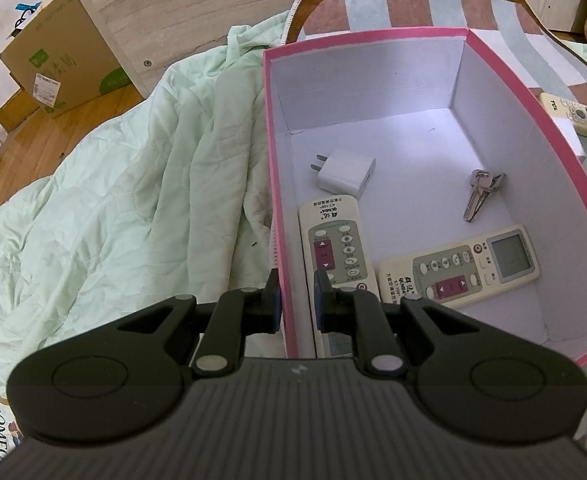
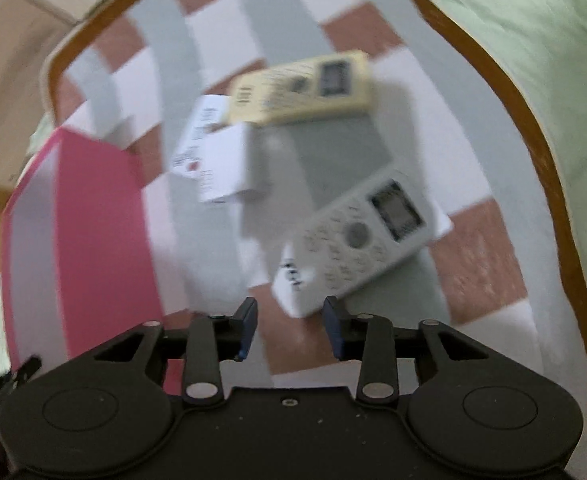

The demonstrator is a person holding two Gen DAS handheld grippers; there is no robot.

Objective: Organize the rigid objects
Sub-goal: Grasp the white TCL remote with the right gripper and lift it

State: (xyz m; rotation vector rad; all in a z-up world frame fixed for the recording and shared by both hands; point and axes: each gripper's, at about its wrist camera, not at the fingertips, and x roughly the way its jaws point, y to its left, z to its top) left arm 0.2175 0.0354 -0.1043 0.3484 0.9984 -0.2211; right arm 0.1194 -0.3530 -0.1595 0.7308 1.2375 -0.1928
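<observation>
Over the mat, right gripper (image 2: 290,328) hangs open, empty; blurry approach could nudge the white remote (image 2: 357,240). Left gripper (image 1: 296,304) pinches the pink box (image 1: 277,160) wall.

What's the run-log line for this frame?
left gripper: shut on pink box wall | right gripper: open, above white remote | boxed: charger, keys

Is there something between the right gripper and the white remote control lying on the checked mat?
Nothing visible. The right gripper is open and empty, with the white remote control just ahead of it on the checked mat. The white paper box lies farther off.
</observation>
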